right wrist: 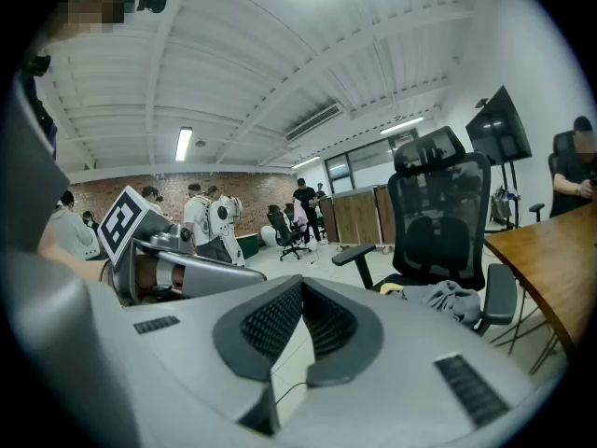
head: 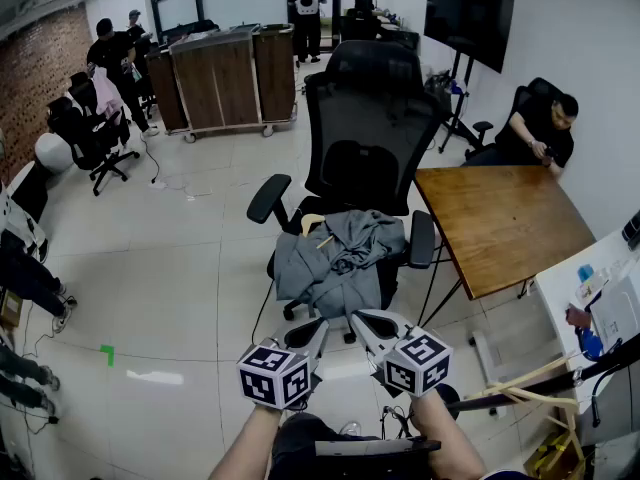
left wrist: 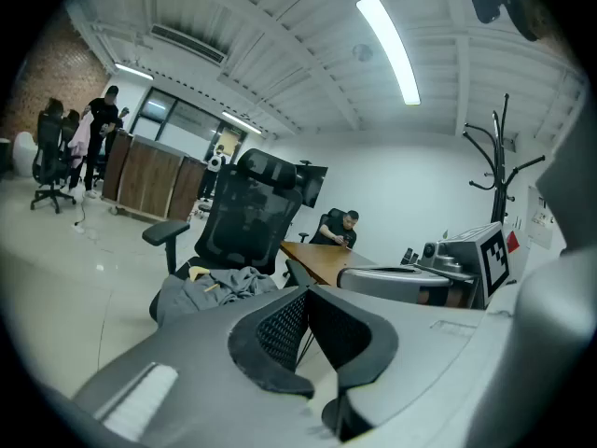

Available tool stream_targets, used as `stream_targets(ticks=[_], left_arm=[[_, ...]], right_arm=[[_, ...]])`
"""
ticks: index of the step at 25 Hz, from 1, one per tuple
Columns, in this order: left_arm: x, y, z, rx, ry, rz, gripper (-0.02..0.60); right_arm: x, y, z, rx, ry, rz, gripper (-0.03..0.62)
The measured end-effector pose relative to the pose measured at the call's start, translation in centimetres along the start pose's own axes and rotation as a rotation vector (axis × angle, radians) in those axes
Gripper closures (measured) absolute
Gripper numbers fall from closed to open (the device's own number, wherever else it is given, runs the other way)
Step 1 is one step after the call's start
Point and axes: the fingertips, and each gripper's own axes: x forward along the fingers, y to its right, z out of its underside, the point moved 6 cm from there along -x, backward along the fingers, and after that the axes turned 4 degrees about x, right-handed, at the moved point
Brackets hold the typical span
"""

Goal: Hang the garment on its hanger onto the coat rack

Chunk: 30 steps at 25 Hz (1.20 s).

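Head view: your left tool (head: 318,326) and right tool (head: 362,323) are pressed together, empty; the garment (head: 335,258) lies on the chair (head: 370,118).

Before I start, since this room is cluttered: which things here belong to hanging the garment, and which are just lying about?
For the job: grey garment, wooden hanger, coat rack.

Just lying about: office chair (the garment merely lies on it), wooden table, black screen, wooden cabinets.
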Motion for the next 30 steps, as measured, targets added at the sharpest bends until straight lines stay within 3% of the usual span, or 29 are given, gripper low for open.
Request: stream_targets(ticks=[9, 19, 24, 30], left_arm=[[1.5, -8.3, -3.8, 0.041, -0.031, 0.059, 0.577], [5.7, -13.5, -4.3, 0.015, -0.095, 0.091, 0.577], [10.1, -16.0, -5.1, 0.023, -0.112, 0.051, 0.577], [16.1, -20.0, -5.3, 0.066, -0.138, -0.073, 0.577]], right_arm=[[6.5, 0.8, -2.6, 0.016, 0.021, 0.093, 0.592], [11.2, 3.5, -3.1, 0.055, -0.024, 0.138, 0.592], [13.7, 7.7, -3.5, 0.082, -0.023, 0.118, 0.592], [17.0, 13.1, -4.8, 0.084, -0.012, 0.079, 0.592]])
